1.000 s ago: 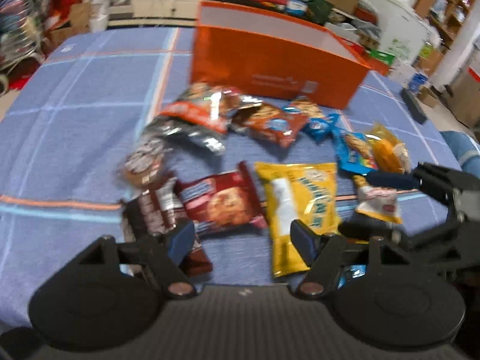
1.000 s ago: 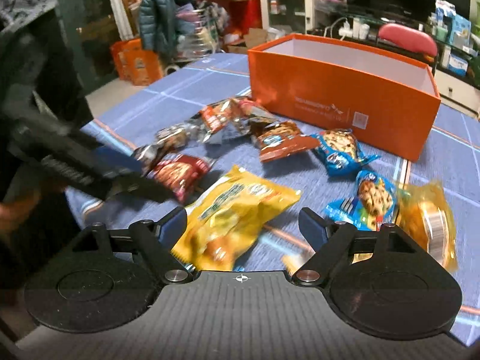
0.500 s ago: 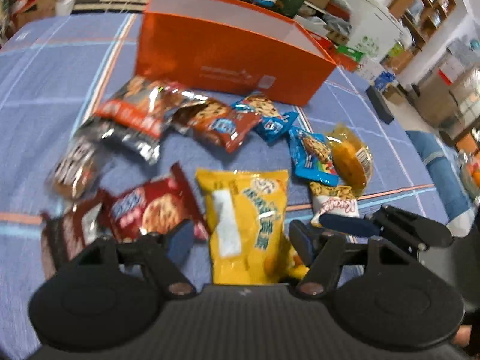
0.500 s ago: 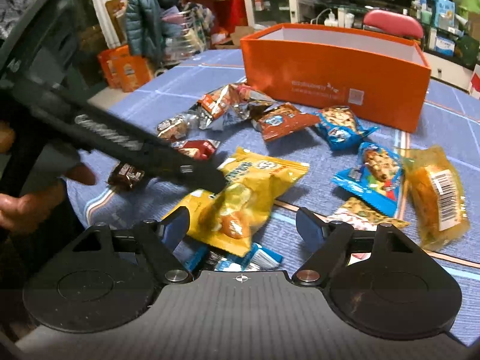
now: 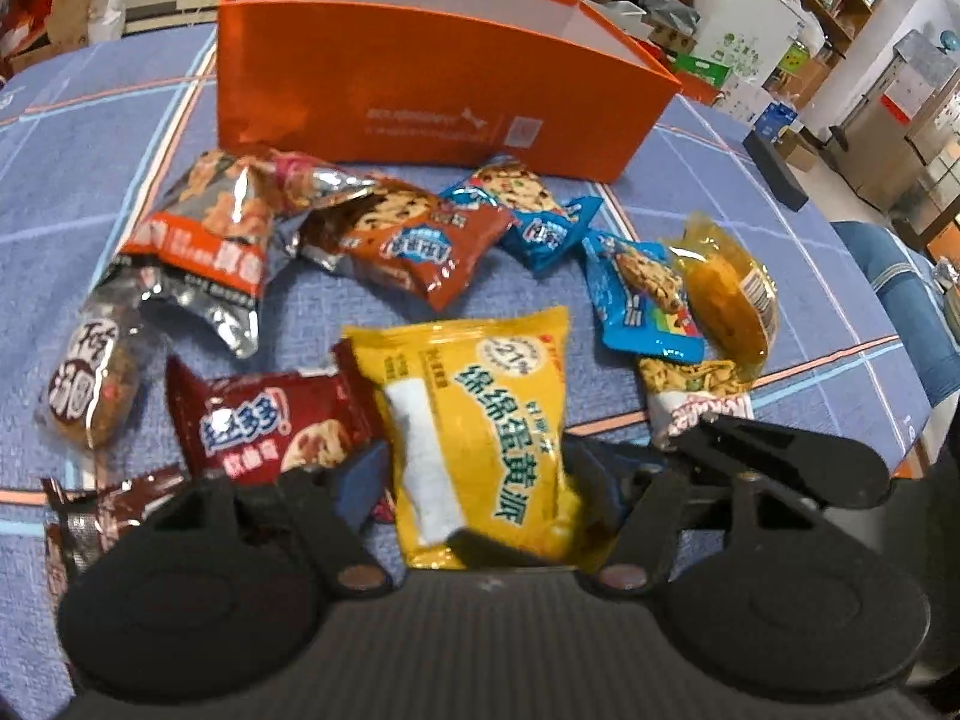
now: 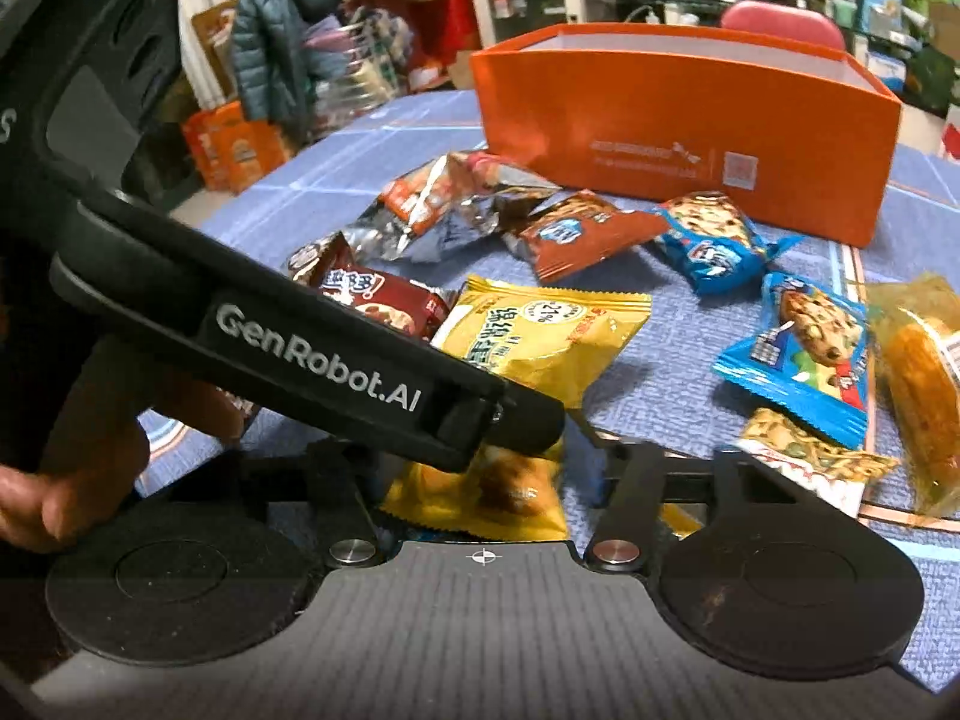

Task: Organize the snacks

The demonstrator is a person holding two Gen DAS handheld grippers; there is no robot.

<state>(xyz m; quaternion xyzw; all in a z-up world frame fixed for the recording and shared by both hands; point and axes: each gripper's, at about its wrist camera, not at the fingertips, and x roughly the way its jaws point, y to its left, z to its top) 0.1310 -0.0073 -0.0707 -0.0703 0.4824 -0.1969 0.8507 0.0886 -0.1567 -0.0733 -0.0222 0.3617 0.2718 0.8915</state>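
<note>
The yellow snack pack (image 5: 480,420) sits low in the middle of the left wrist frame, lying flat on the blue checked tablecloth (image 5: 72,192), and both tools are closing in on it at once. The left gripper (image 5: 480,480) has the pack's near end between its fingers; its jaws have just been narrowing, and the blue pads look to be right against the wrapper's edges, though blur keeps me from calling it a firm pinch. In the right wrist view the right gripper (image 6: 480,474) has also just been drawing its jaws in, with the crumpled near end of the same yellow pack (image 6: 540,336) between them — whether they press on it I cannot tell, because the left tool's black arm crosses the lower left of that frame and covers the spot. A hand (image 6: 66,468) grips that arm at the left edge. Just left of the yellow pack lies a dark red cookie pack (image 5: 264,420), touching its edge; further left, a clear-wrapped brown cake (image 5: 90,378). Above those, a silver and orange bag (image 5: 204,252) and a brown cookie pack (image 5: 408,240). To the right, two blue cookie packs (image 5: 642,294) — one higher, one lower — and a clear bag with an orange bun (image 5: 726,288). Behind everything, at the top of the frame, stands the open orange box (image 5: 420,78).
</note>
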